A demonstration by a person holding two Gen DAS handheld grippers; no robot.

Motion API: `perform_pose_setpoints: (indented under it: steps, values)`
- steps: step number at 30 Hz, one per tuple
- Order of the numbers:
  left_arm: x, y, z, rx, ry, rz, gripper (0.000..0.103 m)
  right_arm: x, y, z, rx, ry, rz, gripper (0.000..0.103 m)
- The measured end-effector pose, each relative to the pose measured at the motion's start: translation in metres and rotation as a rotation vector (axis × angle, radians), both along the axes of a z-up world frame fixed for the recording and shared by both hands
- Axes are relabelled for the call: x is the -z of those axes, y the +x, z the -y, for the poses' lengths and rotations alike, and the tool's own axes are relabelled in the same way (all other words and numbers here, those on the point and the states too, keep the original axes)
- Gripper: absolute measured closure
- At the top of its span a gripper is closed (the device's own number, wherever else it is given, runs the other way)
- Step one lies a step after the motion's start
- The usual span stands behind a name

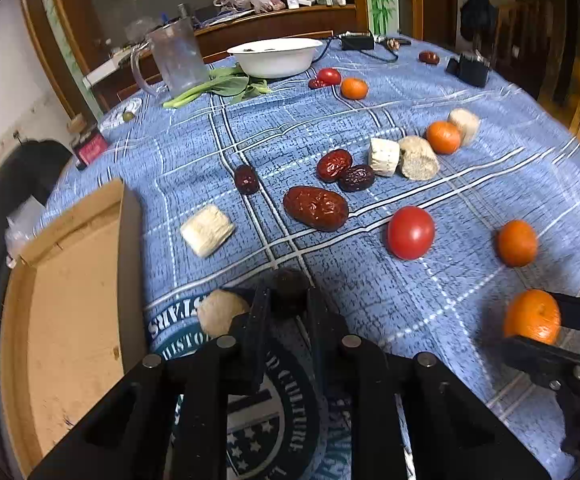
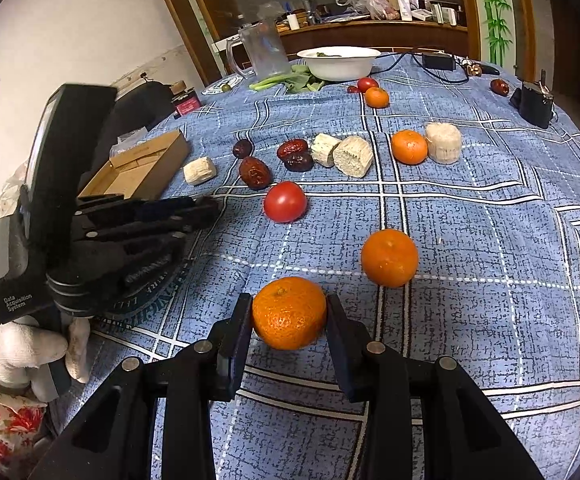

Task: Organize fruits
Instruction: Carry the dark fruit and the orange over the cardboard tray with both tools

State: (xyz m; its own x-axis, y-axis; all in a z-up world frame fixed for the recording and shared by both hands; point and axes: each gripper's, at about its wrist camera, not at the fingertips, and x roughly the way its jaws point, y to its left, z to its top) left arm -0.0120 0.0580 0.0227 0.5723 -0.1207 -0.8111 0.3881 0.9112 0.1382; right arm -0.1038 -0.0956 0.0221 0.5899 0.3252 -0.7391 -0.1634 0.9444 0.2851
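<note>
Item, nearest the left wrist lens: left gripper, black two-finger tool, jaws drawn close on a small dark round fruit held between the pads at centre frame. The blur hides whether the fruit rests on the cloth.
Item: round pale beige spongy lump, touching the left finger's outer side, at 9 o'clock of the dark fruit.
Item: shallow brown cardboard box, open, at 9 o'clock of the left gripper, on the table edge.
Item, nearest the right wrist lens: right gripper, black two-finger tool, clamped on a round orange mandarin, one pad on each flank; the mandarin appears raised just off the cloth.
Item: second orange mandarin, loose on the cloth, near, at 1 o'clock of the held one.
Item: smooth red tomato, at 12 o'clock of the held mandarin, farther off.
Item: large wrinkled red-brown date, at 12 o'clock of the left gripper; three smaller dates beyond it, two of them touching.
Item: white fibrous rectangular block, at 11 o'clock of the left gripper, between box and large date.
Item: blue checked tablecloth, covering a round table, bearing all of the above.
Item: white ceramic basin, far side, with green leafy stalks touching its base.
Item: white-gloved hand, gripping the left tool's handle, at 9 o'clock in the right wrist view.
</note>
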Motion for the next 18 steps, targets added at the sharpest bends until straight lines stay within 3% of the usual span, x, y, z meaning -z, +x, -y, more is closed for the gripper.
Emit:
perform_pose_setpoints:
  steps: [7, 13, 18]
  values:
    - [-0.025, -0.031, -0.022, -0.018, -0.083, 0.080, 0.086, -0.001, -0.001, -0.001, 0.012, -0.020, 0.010, 0.064]
    - [-0.063, -0.066, -0.065, -0.050, -0.204, 0.123, 0.086, -0.005, -0.012, -0.002, 0.027, -0.031, 0.019, 0.064]
    - [-0.086, -0.088, -0.109, -0.093, -0.234, 0.181, 0.086, -0.025, -0.026, -0.012, 0.014, -0.089, 0.049, 0.064]
